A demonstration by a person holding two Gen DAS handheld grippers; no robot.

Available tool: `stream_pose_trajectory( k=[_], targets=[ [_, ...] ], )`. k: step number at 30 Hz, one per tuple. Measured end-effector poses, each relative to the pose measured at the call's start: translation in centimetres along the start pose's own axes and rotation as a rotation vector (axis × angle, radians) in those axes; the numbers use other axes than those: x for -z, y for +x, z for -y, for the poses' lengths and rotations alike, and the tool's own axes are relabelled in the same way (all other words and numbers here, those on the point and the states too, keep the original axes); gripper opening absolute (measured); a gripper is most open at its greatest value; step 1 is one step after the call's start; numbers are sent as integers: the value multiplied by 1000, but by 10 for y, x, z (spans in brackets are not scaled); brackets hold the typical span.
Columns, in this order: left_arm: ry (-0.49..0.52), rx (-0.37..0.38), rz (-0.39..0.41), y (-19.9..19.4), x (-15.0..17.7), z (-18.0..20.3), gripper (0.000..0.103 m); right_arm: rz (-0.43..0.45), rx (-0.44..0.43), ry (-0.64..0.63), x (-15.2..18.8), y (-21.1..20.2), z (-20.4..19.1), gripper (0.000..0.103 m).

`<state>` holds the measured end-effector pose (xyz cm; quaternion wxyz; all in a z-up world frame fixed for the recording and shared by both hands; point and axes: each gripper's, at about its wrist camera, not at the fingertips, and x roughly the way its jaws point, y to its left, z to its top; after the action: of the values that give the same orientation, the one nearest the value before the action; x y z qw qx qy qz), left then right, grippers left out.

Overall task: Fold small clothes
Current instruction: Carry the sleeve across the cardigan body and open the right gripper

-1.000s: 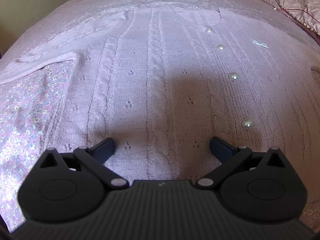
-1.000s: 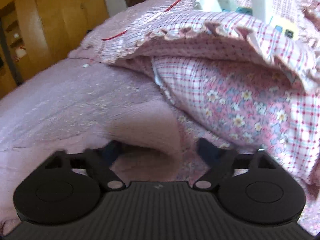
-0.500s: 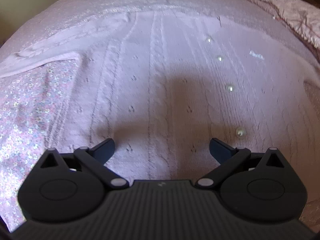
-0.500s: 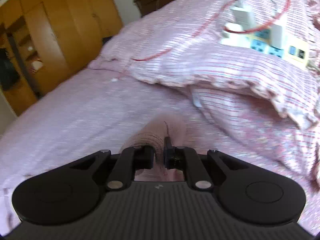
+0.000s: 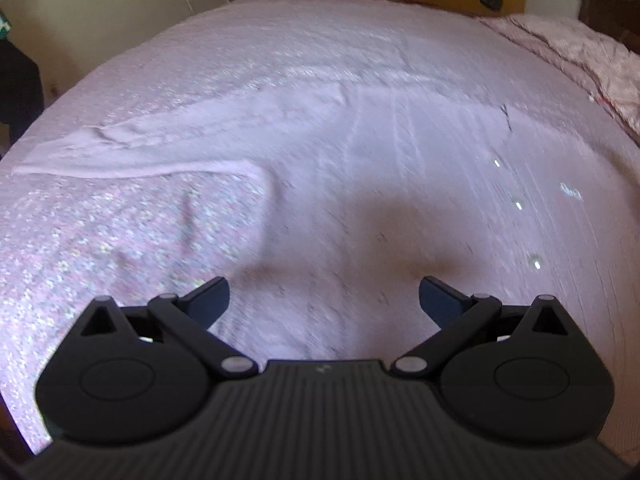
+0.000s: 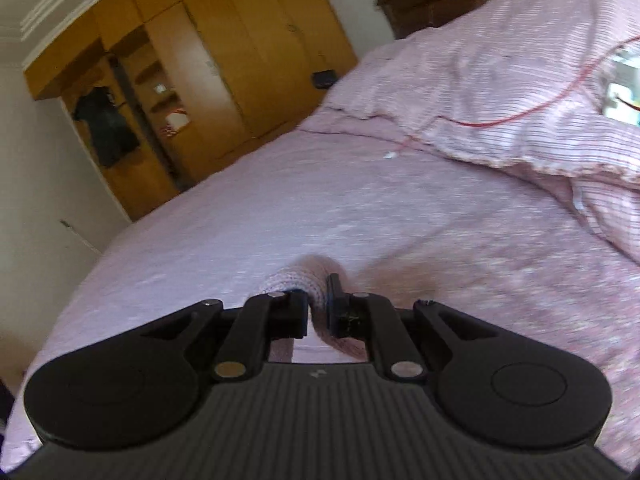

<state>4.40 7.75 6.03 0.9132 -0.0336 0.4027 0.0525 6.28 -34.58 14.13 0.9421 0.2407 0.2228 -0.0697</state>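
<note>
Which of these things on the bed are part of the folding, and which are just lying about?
Part of the job: pink knitted cardigan; its sleeve, pinched in the right gripper; the open left gripper.
Lying about: pillow; red cable; wardrobe.

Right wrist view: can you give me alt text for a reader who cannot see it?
The right gripper is shut on a bunched fold of pink knitted sweater, lifted above a pink bedspread. Behind lie a pink striped pillow with a red cable across it, and wooden wardrobes.
</note>
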Motion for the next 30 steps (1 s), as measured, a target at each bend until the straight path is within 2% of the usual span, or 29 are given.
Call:
stream_pose_trajectory(
  k=[4,9,12,18,24,30],
  targets=[
    [-39,3,16,-5,-7,-17,103,-21,-77,-31,3,1,-49,9],
    [-42,-5,56,-15,-12,-33,103,-46,-162,-75,12,0,-117,9],
    [-45,-17,64,-12,-16,-41,103,-64,-200,-117,27,2,-159,9],
    [-60,-21,64,-7,-17,-55,103,-162,-268,-142,74,19,-225,9],
    [-44,-28,55,4,-19,-61,103,-292,-294,-128,135,56,-254,9],
    [-18,-43,43,18,-21,-57,103,-398,-269,-142,182,95,-247,9]
  ],
)
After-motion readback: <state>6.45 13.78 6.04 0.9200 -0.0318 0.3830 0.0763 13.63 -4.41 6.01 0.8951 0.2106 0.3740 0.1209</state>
